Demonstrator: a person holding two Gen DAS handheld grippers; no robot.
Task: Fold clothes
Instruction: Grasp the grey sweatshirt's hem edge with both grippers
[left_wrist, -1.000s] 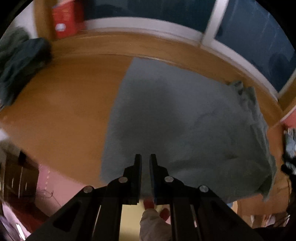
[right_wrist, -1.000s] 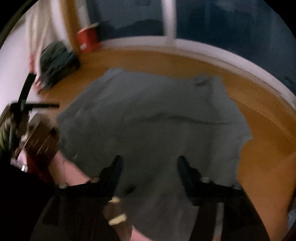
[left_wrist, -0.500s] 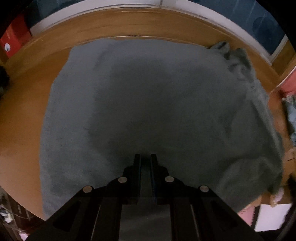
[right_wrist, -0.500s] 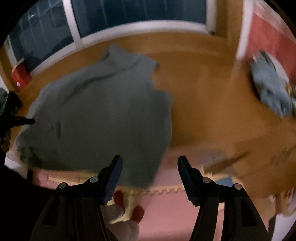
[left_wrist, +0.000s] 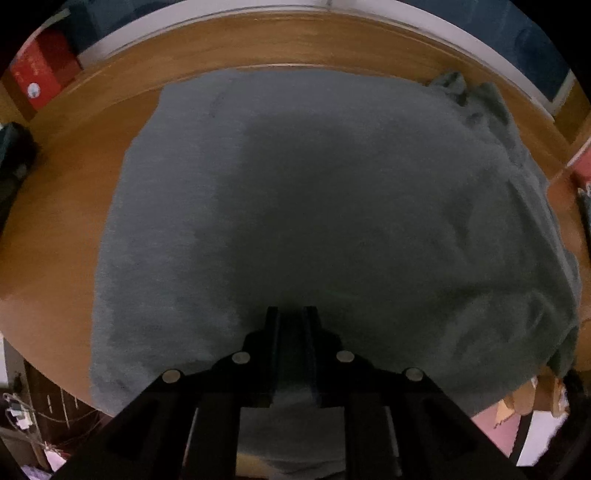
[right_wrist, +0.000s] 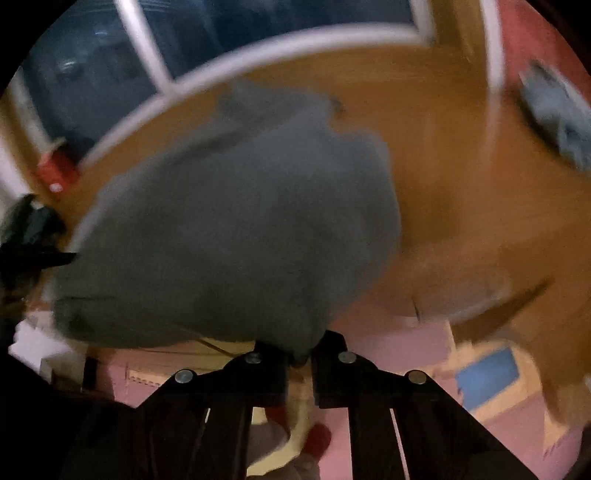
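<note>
A large grey-blue garment (left_wrist: 332, 206) lies spread over a round wooden table (left_wrist: 66, 192). My left gripper (left_wrist: 291, 321) is shut on the garment's near edge, with cloth pinched between its fingers. In the right wrist view the same garment (right_wrist: 236, 221) hangs over the table's front edge, and my right gripper (right_wrist: 299, 354) is shut on its lower corner. That view is blurred by motion.
A red box (left_wrist: 40, 74) stands at the table's far left by the window. Dark clothes (left_wrist: 11, 162) lie at the left edge. A light blue garment (right_wrist: 557, 118) lies at the far right. Pink floor mats (right_wrist: 388, 350) show below the table.
My right gripper went from open over the garment, swung to the table's front edge, and has closed on the garment's corner. My left gripper stays shut on the cloth edge and has moved over it.
</note>
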